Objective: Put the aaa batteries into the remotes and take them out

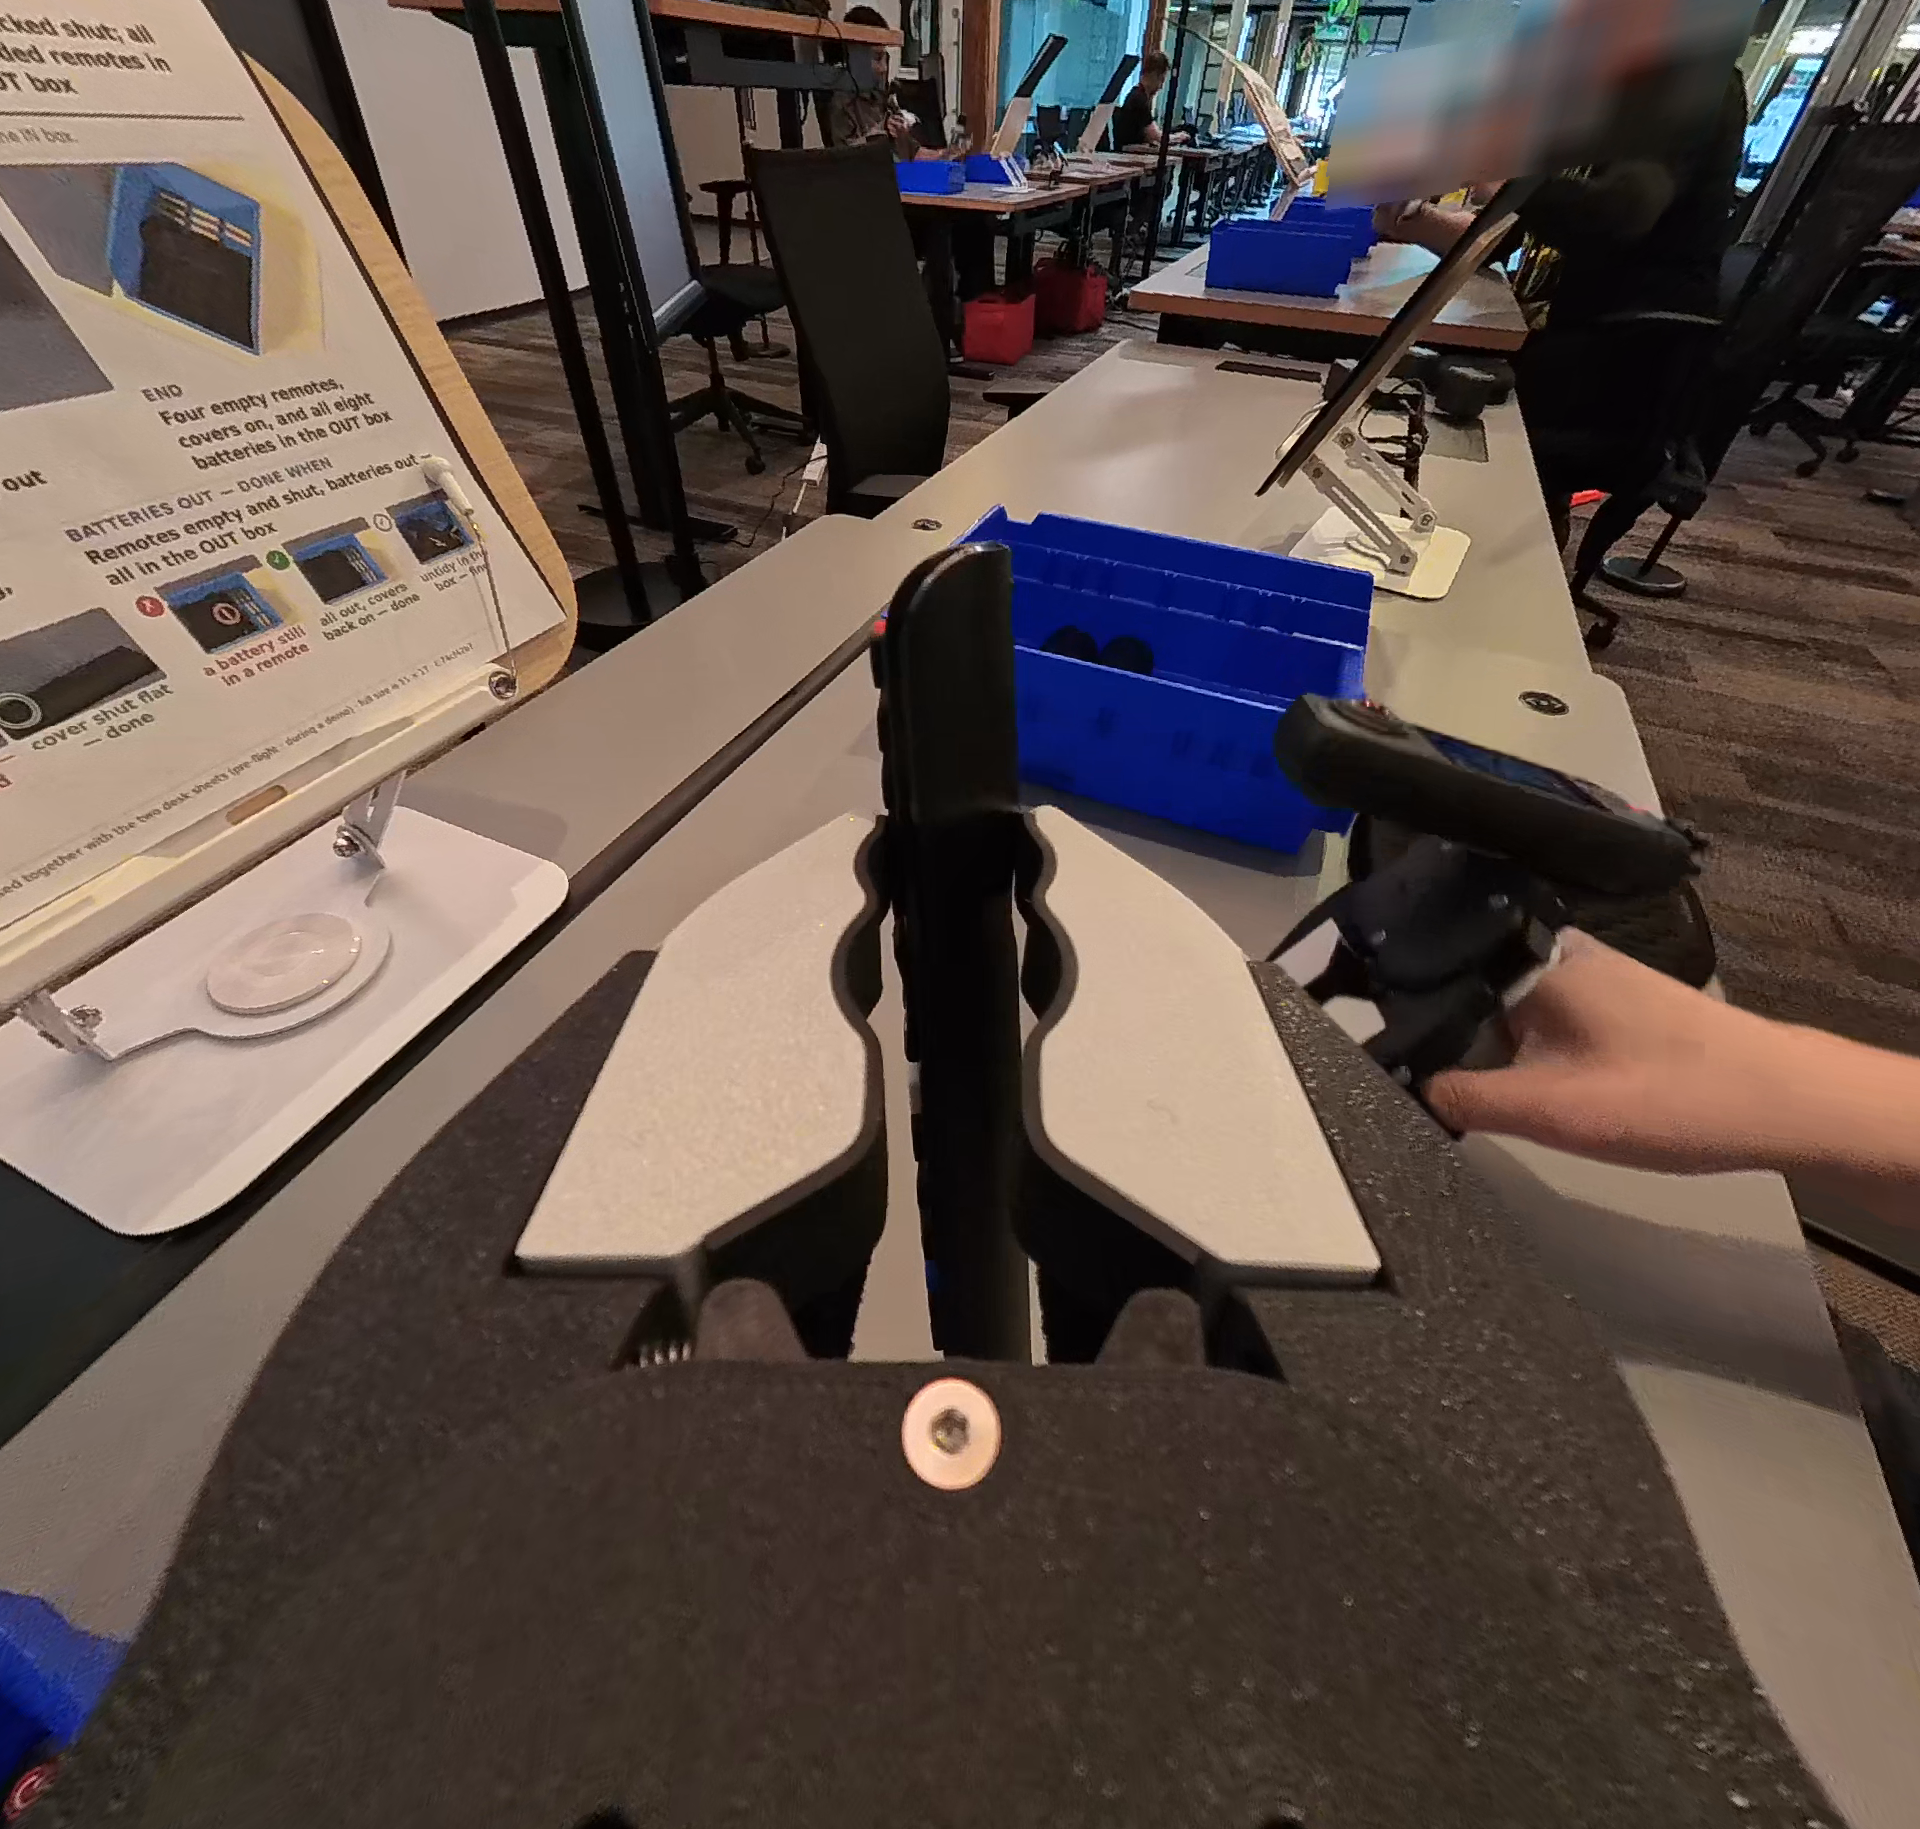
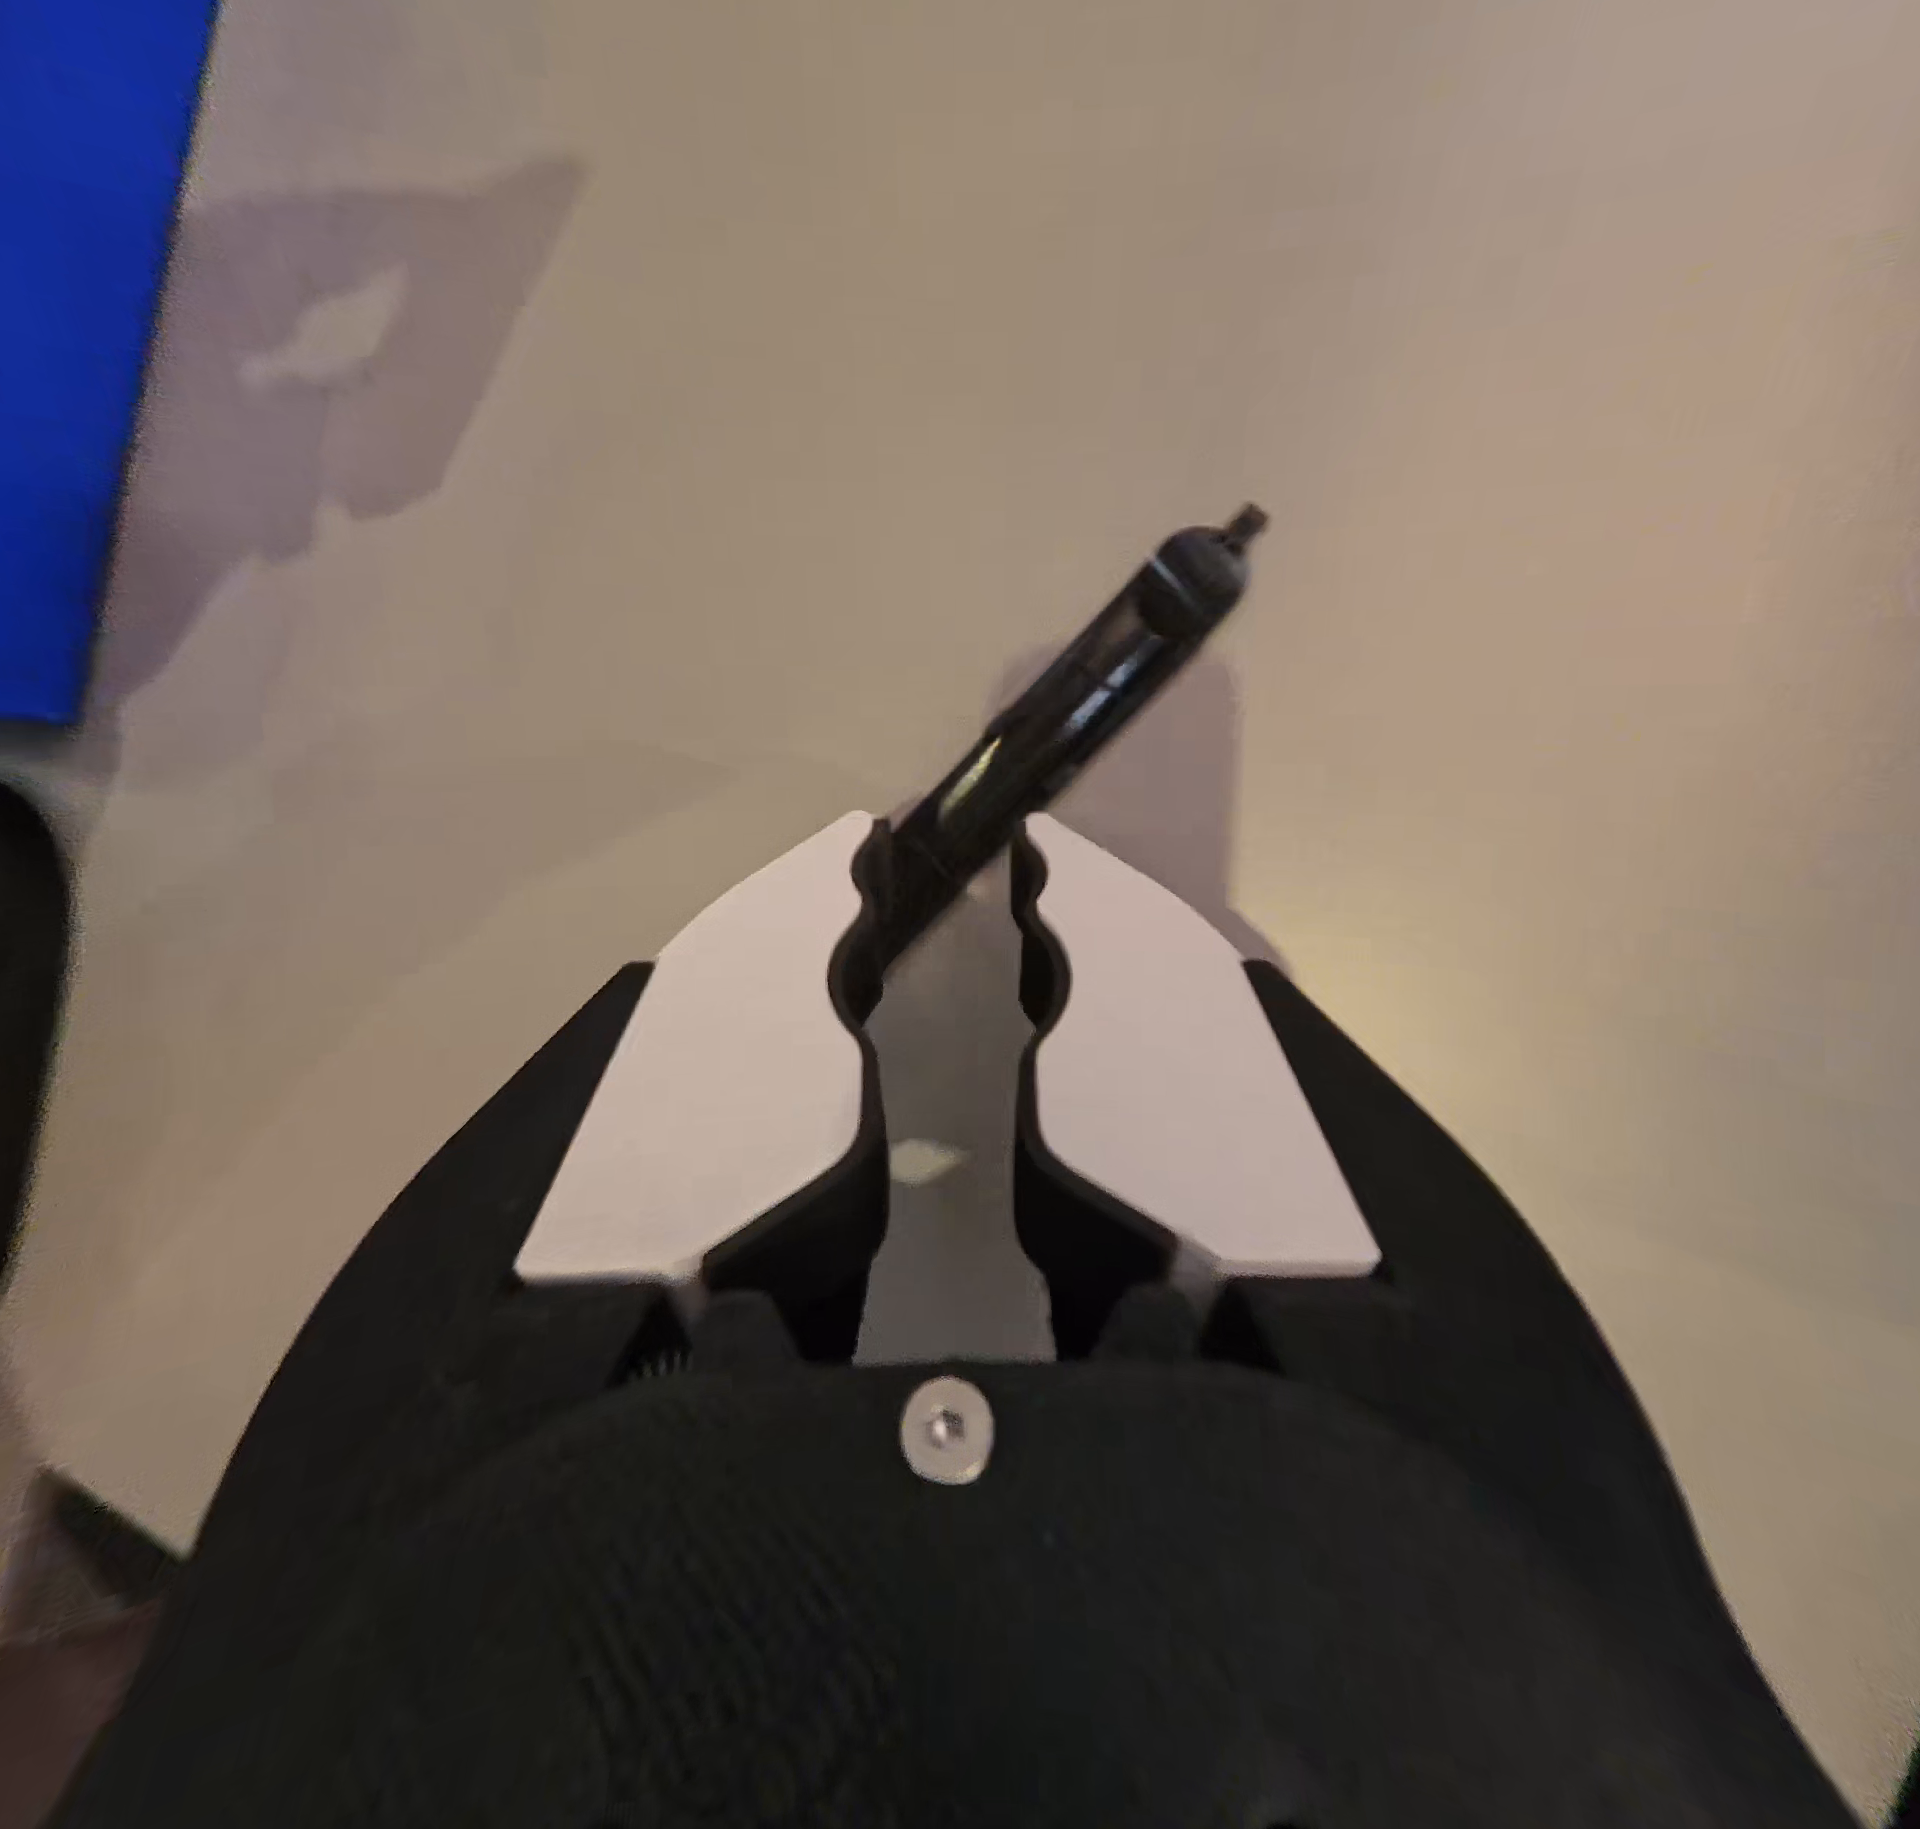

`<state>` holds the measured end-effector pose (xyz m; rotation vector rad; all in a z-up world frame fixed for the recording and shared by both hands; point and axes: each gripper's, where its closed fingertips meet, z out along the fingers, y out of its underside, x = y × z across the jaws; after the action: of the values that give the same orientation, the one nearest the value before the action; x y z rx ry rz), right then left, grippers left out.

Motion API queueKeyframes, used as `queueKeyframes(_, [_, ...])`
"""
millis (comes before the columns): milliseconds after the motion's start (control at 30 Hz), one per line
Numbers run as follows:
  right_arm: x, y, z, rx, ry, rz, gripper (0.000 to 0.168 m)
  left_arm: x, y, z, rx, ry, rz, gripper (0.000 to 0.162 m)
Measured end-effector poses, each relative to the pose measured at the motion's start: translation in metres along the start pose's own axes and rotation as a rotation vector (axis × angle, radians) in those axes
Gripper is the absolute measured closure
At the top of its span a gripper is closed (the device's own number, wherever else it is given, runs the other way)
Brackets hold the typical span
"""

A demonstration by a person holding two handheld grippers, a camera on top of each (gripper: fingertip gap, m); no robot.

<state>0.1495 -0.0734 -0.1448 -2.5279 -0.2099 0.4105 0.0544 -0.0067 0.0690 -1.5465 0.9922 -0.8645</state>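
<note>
My left gripper (image 1: 951,829) is shut on a black remote (image 1: 951,699). The remote stands edge-on between the fingers, its far end sticking up above the grey table (image 1: 727,740). My right gripper (image 2: 951,834) is shut on a black AAA battery (image 2: 1101,678). It pinches the battery's near end, and the nub end tilts up to the right over the table (image 2: 1143,221). A hand (image 1: 1621,1083) holds the right gripper's body to the right of the remote. A blue bin (image 1: 1174,740) sits just behind the remote with dark items inside.
An instruction sheet on a tilted stand (image 1: 208,429) with a white base (image 1: 291,1000) stands at the left. A second stand (image 1: 1382,491) sits beyond the bin. The blue bin's edge (image 2: 83,325) shows at the upper left of the right wrist view. The table edge runs along the right.
</note>
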Motion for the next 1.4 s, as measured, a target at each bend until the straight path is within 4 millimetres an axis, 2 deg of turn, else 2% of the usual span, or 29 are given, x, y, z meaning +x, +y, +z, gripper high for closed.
queueKeyframes(67, [-0.004, 0.000, 0.002, -0.034, 0.116, -0.099, 0.144, 0.001, 0.000, 0.000, 0.001, 0.006, -0.002, 0.140])
queueKeyframes(133, [0.002, -0.001, 0.005, -0.066, 0.217, -0.145, 0.137, 0.002, 0.000, 0.001, 0.001, 0.012, -0.007, 0.140])
queueKeyframes(300, [0.003, 0.012, 0.019, -0.185, 0.244, -0.073, 0.129, 0.004, -0.001, 0.001, 0.008, 0.031, -0.025, 0.140])
queueKeyframes(500, [0.004, 0.010, 0.018, -0.249, 0.362, -0.142, 0.131, 0.013, -0.003, 0.004, 0.018, 0.075, -0.034, 0.140])
queueKeyframes(700, [0.019, 0.017, 0.009, -0.276, 0.405, -0.135, 0.149, 0.025, -0.013, -0.002, 0.049, 0.115, -0.021, 0.140])
queueKeyframes(800, [0.028, 0.021, 0.004, -0.275, 0.426, -0.171, 0.152, 0.028, -0.018, -0.006, 0.067, 0.132, -0.020, 0.140])
queueKeyframes(833, [0.029, 0.022, 0.004, -0.267, 0.419, -0.194, 0.160, 0.028, -0.020, -0.008, 0.074, 0.133, -0.021, 0.140])
queueKeyframes(900, [0.031, 0.022, 0.003, -0.240, 0.405, -0.234, 0.163, 0.029, -0.023, -0.011, 0.086, 0.140, -0.024, 0.140])
queueKeyframes(1067, [0.027, 0.022, -0.001, -0.199, 0.278, -0.245, 0.165, 0.028, -0.026, -0.015, 0.101, 0.145, -0.030, 0.140])
queueKeyframes(1200, [-0.008, 0.020, -0.009, -0.146, -0.135, 0.043, 0.165, 0.029, -0.026, -0.015, 0.098, 0.146, -0.027, 0.140])
queueKeyframes(1300, [-0.013, 0.016, -0.019, -0.105, -0.410, 0.306, 0.165, 0.031, -0.025, -0.012, 0.091, 0.152, -0.025, 0.139])
queueKeyframes(1400, [-0.005, 0.027, -0.020, -0.100, -0.498, 0.398, 0.166, 0.034, -0.023, -0.009, 0.082, 0.155, -0.019, 0.139])
